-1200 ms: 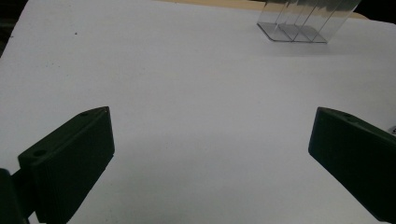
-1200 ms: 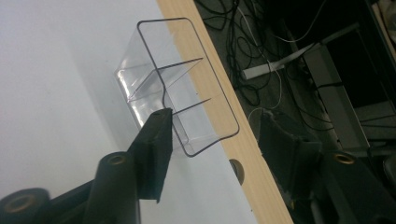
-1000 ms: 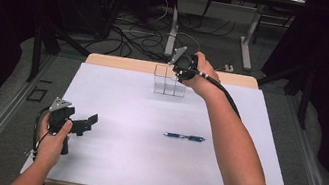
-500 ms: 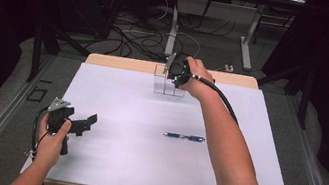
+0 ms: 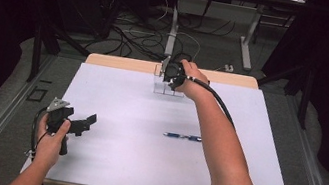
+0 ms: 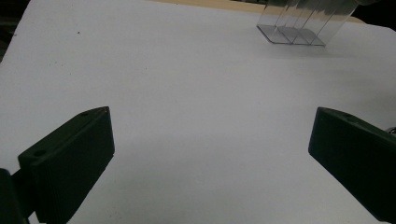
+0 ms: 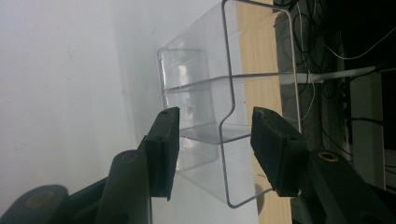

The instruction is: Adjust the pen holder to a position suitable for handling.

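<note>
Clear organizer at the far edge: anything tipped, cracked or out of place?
Nothing stands out. The clear organizer stands upright and looks intact, the right gripper's jaws straddling its wall; the pen lies flat mid-table.

The table (image 5: 105,163) is white with a light wood far edge; the organizer (image 7: 205,116) is clear plastic, the pen (image 5: 182,136) blue, both grippers' jaws black.

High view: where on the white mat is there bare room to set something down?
Bare: the wide stretch between the left gripper and the pen, and the mat left of the clear organizer. Crowded: the far centre, where the right gripper straddles the organizer's wall.
</note>
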Motion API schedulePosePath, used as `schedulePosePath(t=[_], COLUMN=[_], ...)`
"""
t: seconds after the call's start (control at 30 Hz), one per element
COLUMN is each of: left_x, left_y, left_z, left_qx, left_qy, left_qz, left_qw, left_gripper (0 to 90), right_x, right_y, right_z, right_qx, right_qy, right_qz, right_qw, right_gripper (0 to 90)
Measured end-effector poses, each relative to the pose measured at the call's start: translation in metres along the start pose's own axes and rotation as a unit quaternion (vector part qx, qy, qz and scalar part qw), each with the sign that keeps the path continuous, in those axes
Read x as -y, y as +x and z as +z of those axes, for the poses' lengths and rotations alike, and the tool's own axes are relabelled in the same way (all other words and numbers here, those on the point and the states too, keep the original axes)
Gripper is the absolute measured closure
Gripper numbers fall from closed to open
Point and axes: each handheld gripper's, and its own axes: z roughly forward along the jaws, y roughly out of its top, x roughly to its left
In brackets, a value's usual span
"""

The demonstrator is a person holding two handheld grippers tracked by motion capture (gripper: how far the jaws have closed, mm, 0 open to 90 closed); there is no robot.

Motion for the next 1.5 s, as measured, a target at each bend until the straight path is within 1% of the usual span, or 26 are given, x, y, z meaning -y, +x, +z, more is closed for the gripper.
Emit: schedulePosePath(t=[0.03,0.07,0.13,0.17,0.2,0.23,0.27,0.33,0.37,0.4,0.47,0.5,0.6,0.63,0.67,0.7,0.73,0.8,0.87,0.9,0.93,1.23,1.3,1.37,1.47,1.5], left_x=[0.0,0.0,0.0,0.0,0.001,0.001,0.001,0.001,0.001,0.001,0.001,0.001,0.001,0.0,0.001,0.001,0.001,0.001,0.001,0.001,0.001,0.001,0.001,0.001,0.001,0.001], left_y=[0.0,0.001,0.001,0.002,0.002,0.002,0.002,0.003,0.003,0.003,0.003,0.003,0.003,0.003,0.003,0.003,0.003,0.002,0.002,0.002,0.002,0.001,0.001,0.001,0.001,0.001], left_z=[0.0,0.0,-0.001,-0.001,-0.001,-0.001,-0.002,-0.002,-0.002,-0.002,-0.002,-0.003,-0.003,-0.004,-0.004,-0.004,-0.004,-0.003,-0.003,-0.003,-0.003,-0.002,-0.002,-0.002,-0.002,-0.002], left_qx=[0.0,0.0,0.0,0.0,-0.001,0.0,0.0,0.0,0.0,0.0,0.0,0.001,0.0,0.001,0.001,0.001,0.001,0.001,0.001,0.001,0.001,0.002,0.002,0.002,0.002,0.002], left_qy=[-0.001,0.001,0.0,0.0,0.0,0.0,0.0,-0.001,-0.001,-0.001,-0.001,-0.003,-0.003,-0.001,-0.003,-0.003,-0.002,-0.002,-0.002,-0.001,-0.002,0.0,0.001,0.001,0.001,0.002], left_qz=[-0.001,-0.002,0.0,0.0,0.0,-0.002,-0.002,-0.002,-0.002,-0.002,-0.002,-0.001,-0.002,-0.001,-0.002,-0.002,-0.001,0.0,0.0,0.0,-0.001,0.001,0.002,0.002,0.001,0.001], left_qw=[1.0,1.0,1.0,1.0,1.0,1.0,1.0,1.0,1.0,1.0,1.0,1.0,1.0,1.0,1.0,1.0,1.0,1.0,1.0,1.0,1.0,1.0,1.0,1.0,1.0,1.0], left_gripper=[0.2,0.3,0.2,0.2,0.2,0.2,0.2,0.2,0.2,0.2,0.2,0.2,0.2,0.2,0.3,0.3,0.2,0.2,0.2,0.2,0.2,0.3,0.2,0.2,0.3,0.2], right_x=[0.0,0.0,-0.001,-0.002,-0.002,-0.003,-0.004,-0.005,-0.004,-0.006,-0.006,-0.006,-0.007,-0.007,-0.008,-0.008,-0.008,-0.008,-0.009,-0.009,-0.009,-0.011,-0.012,-0.012,-0.012,-0.012], right_y=[0.001,0.001,0.001,0.002,0.003,0.002,0.002,0.002,0.005,0.004,0.004,0.005,0.007,0.007,0.006,0.006,0.007,0.007,0.008,0.008,0.008,0.008,0.008,0.008,0.008,0.008], right_z=[0.005,0.005,0.007,0.011,0.012,0.013,0.014,0.015,0.02,0.017,0.019,0.019,0.02,0.019,0.018,0.018,0.019,0.018,0.017,0.016,0.016,0.012,0.012,0.013,0.012,0.012], right_qx=[0.001,-0.002,0.0,-0.004,-0.003,-0.004,-0.003,-0.011,0.006,-0.007,-0.005,-0.01,-0.007,-0.011,-0.013,-0.012,-0.005,-0.006,-0.007,-0.005,-0.003,-0.005,-0.008,-0.006,-0.008,-0.011], right_qy=[-0.008,0.003,0.001,-0.007,0.0,0.001,0.0,0.009,-0.023,0.006,0.004,0.009,0.013,0.018,0.026,0.026,0.018,0.024,0.023,0.026,0.022,0.035,0.031,0.025,0.03,0.027], right_qz=[0.002,0.0,0.001,0.003,0.004,-0.002,-0.001,-0.004,0.005,-0.002,0.0,0.002,0.001,-0.001,-0.006,-0.005,0.0,-0.004,0.002,-0.001,0.003,-0.005,-0.002,-0.007,-0.008,-0.004], right_qw=[1.0,1.0,1.0,1.0,1.0,1.0,1.0,0.9999,0.9997,1.0,1.0,0.9999,0.9999,0.9998,0.9996,0.9996,0.9998,0.9997,0.9997,0.9997,0.9997,0.9994,0.9995,0.9996,0.9995,0.9996], right_gripper=[52.1,52.1,52.1,52.1,51.9,51.8,51.7,51.2,51.1,50.9,51.1,51.6,52.2,52.9,53.8,55.0,56.1,58.9,60.7,64.3,66.0,81.1,84.9,85.1,85.6,85.8])
